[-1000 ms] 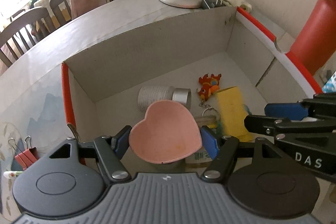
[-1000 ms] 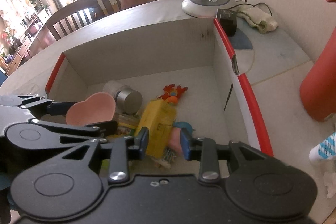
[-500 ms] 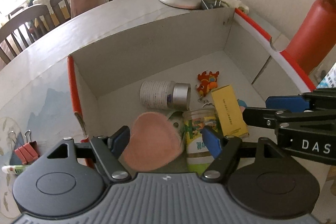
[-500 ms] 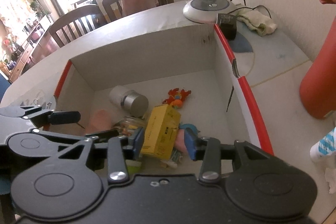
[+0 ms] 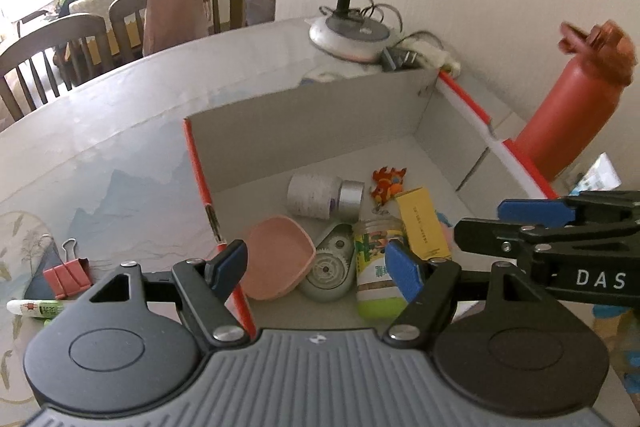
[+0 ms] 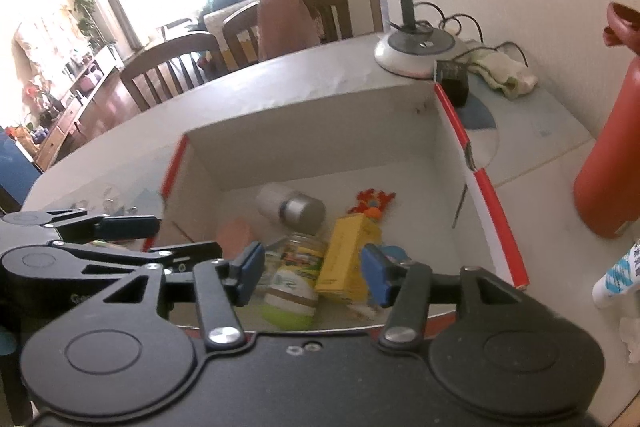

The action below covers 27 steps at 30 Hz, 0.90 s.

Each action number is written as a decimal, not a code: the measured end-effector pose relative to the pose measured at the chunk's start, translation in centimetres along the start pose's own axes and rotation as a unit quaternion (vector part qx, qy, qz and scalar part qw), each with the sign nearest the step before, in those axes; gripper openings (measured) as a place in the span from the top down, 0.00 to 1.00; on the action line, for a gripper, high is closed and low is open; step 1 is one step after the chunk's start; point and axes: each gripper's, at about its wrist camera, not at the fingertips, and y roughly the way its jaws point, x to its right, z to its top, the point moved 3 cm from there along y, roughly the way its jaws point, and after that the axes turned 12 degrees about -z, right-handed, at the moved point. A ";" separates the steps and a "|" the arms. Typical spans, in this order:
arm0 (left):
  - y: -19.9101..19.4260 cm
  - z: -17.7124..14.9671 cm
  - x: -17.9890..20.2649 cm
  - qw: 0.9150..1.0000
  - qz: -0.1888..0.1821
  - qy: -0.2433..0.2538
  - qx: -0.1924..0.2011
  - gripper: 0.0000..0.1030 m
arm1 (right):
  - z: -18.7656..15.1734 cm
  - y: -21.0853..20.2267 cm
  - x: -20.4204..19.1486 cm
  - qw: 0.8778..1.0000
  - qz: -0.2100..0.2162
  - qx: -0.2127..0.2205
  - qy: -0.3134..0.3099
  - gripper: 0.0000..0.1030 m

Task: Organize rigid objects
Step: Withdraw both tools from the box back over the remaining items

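Note:
A white cardboard box [image 5: 196, 163] with red rims holds a pink heart dish [image 5: 276, 259], a grey-green tape dispenser [image 5: 330, 267], a green-lidded jar [image 5: 374, 267], a yellow carton [image 5: 422, 227], a white bottle [image 5: 320, 195] and an orange keychain [image 5: 388, 181]. My left gripper [image 5: 316, 267] hangs open above the box's near left corner, holding nothing. My right gripper [image 6: 312, 273] hovers over the near rim with its jaws opening. The jar [image 6: 294, 279] and yellow carton [image 6: 348, 259] lie below them, untouched. The pink dish [image 6: 234, 237] shows beside the left gripper [image 6: 112, 239].
A red binder clip [image 5: 66, 273] and a small tube [image 5: 36, 308] lie on the table left of the box. A tall red bottle [image 5: 572, 107] stands right of it. Behind the box are a lamp base [image 5: 348, 37], a plug and a cloth [image 6: 500, 75]. Chairs stand beyond the table.
The pink heart dish left my left gripper's fingers and now lies in the box. Both grippers rose and drew back from the box. The right jaws spread wider.

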 end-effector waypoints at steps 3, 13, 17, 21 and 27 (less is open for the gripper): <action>-1.4 -0.2 -0.2 1.000 0.000 0.000 0.012 0.27 | 0.0 -1.0 -0.9 1.000 0.004 0.011 -0.004 0.47; -6.7 -1.7 -2.0 0.999 -0.012 -0.005 0.048 0.27 | -0.6 -3.5 -4.1 0.999 0.018 0.037 -0.014 0.37; -8.8 -2.7 -2.9 0.998 -0.009 -0.005 0.058 0.27 | -1.1 -4.3 -5.5 0.999 0.032 0.040 -0.010 0.34; -10.8 -3.8 -4.3 0.998 -0.002 -0.012 0.068 0.26 | -1.8 -4.8 -7.1 0.998 0.043 0.043 -0.021 0.30; -13.3 -5.4 -7.3 0.996 0.009 -0.043 0.081 0.20 | -3.2 -5.6 -10.5 0.994 0.063 0.058 -0.065 0.23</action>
